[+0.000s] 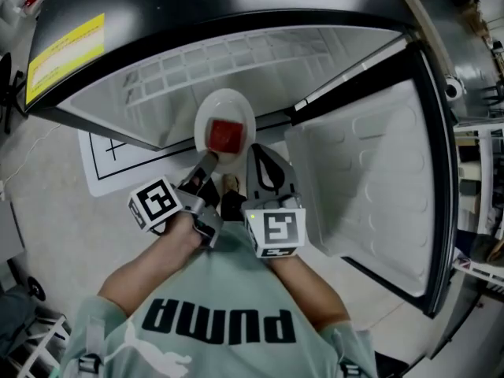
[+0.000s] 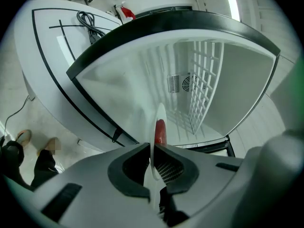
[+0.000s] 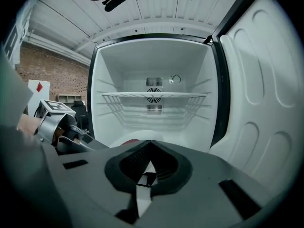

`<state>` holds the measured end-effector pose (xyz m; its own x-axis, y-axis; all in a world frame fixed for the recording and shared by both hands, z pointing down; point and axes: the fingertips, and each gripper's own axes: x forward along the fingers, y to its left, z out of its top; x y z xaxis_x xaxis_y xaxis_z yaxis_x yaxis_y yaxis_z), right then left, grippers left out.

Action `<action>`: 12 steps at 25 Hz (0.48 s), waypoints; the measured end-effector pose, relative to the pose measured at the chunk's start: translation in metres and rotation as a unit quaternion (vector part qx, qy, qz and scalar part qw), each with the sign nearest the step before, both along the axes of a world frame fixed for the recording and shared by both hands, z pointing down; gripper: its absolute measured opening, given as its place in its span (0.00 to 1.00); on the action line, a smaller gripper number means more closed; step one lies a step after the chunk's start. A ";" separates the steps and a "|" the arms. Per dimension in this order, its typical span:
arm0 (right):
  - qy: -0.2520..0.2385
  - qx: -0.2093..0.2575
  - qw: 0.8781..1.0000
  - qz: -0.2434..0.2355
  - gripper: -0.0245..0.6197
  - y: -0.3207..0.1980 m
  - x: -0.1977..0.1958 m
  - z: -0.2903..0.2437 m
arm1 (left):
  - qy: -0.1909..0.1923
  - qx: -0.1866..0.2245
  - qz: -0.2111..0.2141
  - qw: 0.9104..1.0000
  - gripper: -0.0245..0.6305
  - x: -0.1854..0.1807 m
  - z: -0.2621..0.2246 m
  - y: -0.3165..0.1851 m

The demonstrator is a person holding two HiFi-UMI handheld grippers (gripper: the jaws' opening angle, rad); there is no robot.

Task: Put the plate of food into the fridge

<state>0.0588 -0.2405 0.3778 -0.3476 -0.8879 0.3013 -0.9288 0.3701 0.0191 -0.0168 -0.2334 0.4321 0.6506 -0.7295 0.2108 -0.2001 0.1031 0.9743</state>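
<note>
A white plate (image 1: 224, 107) carrying a red block of food (image 1: 226, 135) hangs in front of the open fridge (image 1: 236, 53). My left gripper (image 1: 206, 162) is shut on the plate's near rim. In the left gripper view the plate (image 2: 160, 115) stands edge-on between the pads, with the food (image 2: 160, 131) just past them. My right gripper (image 1: 256, 150) is at the plate's near right edge with its jaws together. In the right gripper view its tips (image 3: 151, 142) meet just short of the plate (image 3: 142, 135). I cannot tell whether they touch it.
The fridge door (image 1: 370, 179) is swung wide at the right. A wire shelf (image 3: 152, 95) crosses the white interior, with a fan grille (image 3: 153, 96) on the back wall. A white board with black lines (image 1: 110, 160) lies on the floor at the left.
</note>
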 end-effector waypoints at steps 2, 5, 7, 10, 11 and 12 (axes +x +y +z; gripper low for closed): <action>-0.001 0.001 1.000 -0.003 0.05 -0.007 0.001 0.000 | 0.002 0.006 -0.006 1.000 0.07 0.003 0.000 -0.008; -0.003 0.003 1.000 -0.009 0.05 -0.017 0.002 0.001 | -0.002 -0.002 -0.017 1.000 0.07 0.004 0.006 -0.018; -0.003 0.005 1.000 -0.013 0.05 -0.022 0.003 0.001 | -0.009 -0.013 -0.026 1.000 0.07 0.004 0.012 -0.024; -0.002 0.006 1.000 -0.020 0.05 -0.029 0.005 0.001 | -0.012 -0.012 -0.038 0.999 0.07 0.004 0.019 -0.037; -0.001 0.006 1.000 -0.023 0.05 -0.031 0.006 0.001 | -0.011 -0.014 -0.043 0.999 0.07 0.004 0.022 -0.041; 0.002 0.006 1.000 -0.025 0.05 -0.033 0.007 0.001 | -0.011 -0.018 -0.046 0.999 0.07 0.005 0.024 -0.044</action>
<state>0.0660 -0.2734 0.3788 -0.3910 -0.8729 0.2918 -0.9088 0.4163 0.0275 -0.0117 -0.2778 0.4563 0.5756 -0.7784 0.2506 -0.2089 0.1563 0.9654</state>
